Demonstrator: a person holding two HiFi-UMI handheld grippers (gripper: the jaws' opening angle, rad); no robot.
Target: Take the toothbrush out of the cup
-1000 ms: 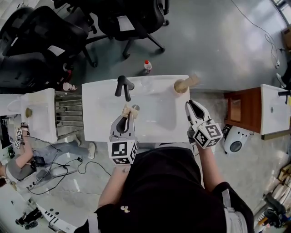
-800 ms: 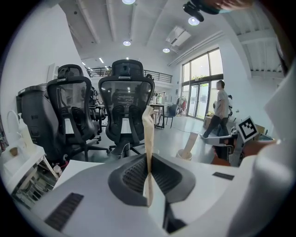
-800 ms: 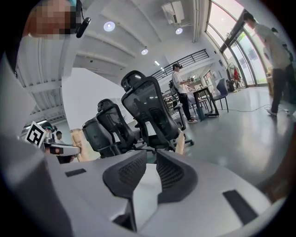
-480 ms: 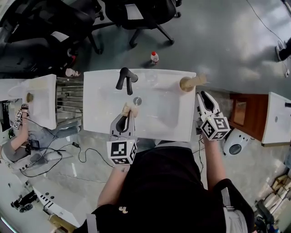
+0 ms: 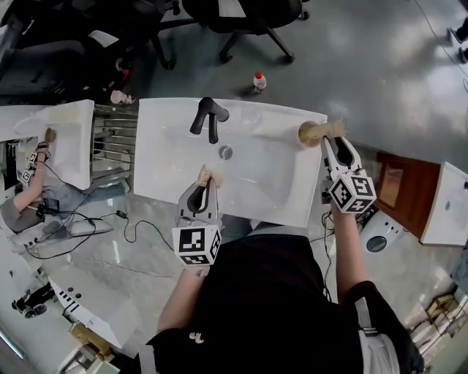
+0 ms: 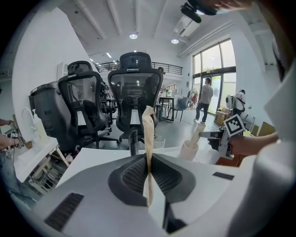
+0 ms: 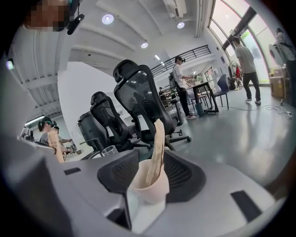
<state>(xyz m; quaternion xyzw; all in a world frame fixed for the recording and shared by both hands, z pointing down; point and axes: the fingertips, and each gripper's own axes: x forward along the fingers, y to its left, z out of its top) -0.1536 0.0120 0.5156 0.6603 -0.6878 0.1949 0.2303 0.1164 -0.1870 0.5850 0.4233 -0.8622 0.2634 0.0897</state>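
While chairs [image 5: 252, 16] loom, sink [image 5: 272, 179] seems dry.

A white washbasin [image 5: 168, 182] is spanning the middle, with a black faucet [image 5: 209, 117] standing at its far rim above a round drain [image 5: 225, 152]. A small red-and-white bottle [image 5: 258, 80] is standing on the grey floor [image 5: 365, 66] beyond it, near black office chairs [image 5: 252, 16]. Cables [image 5: 69, 230] are trailing at the left.

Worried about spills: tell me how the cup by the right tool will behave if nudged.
The cup looks small and thin-walled, so it is probably light and easily shoved. The toothbrush leaning tall above its rim likely makes it tippy.
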